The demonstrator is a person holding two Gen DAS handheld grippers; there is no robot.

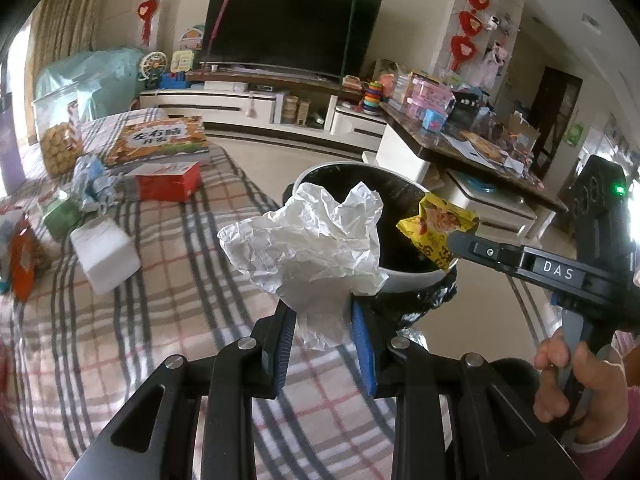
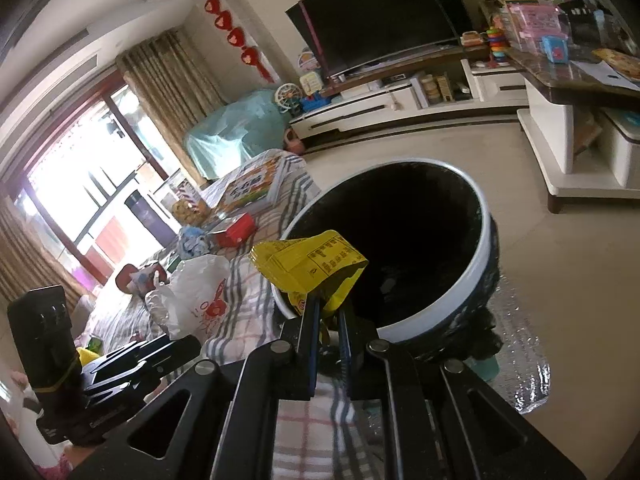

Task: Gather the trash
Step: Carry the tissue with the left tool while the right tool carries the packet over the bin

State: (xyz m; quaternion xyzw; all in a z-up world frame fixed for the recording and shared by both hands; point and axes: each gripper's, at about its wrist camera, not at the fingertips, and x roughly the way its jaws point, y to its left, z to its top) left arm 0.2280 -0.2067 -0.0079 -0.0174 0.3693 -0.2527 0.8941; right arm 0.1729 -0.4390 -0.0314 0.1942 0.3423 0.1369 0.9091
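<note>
My left gripper [image 1: 320, 308] is shut on a crumpled white paper [image 1: 308, 248] and holds it just before the near rim of the trash bin [image 1: 412, 280], a white-rimmed round bin with a black liner. My right gripper [image 2: 328, 312] is shut on a yellow snack wrapper [image 2: 312, 264] at the bin's near-left rim [image 2: 452, 304]. In the left wrist view the right gripper [image 1: 460, 240] comes in from the right with the yellow wrapper [image 1: 436, 224] over the bin's opening. In the right wrist view the left gripper's body [image 2: 100, 364] and its white paper [image 2: 192, 296] show at the lower left.
A plaid-covered surface [image 1: 180, 320] holds a red box [image 1: 168, 186], a white block [image 1: 106, 254], an orange book [image 1: 158, 140], a cookie jar [image 1: 60, 136] and crumpled wrappers [image 1: 94, 186]. A cluttered coffee table [image 1: 460, 148] stands right of the bin, a TV stand [image 1: 248, 104] behind.
</note>
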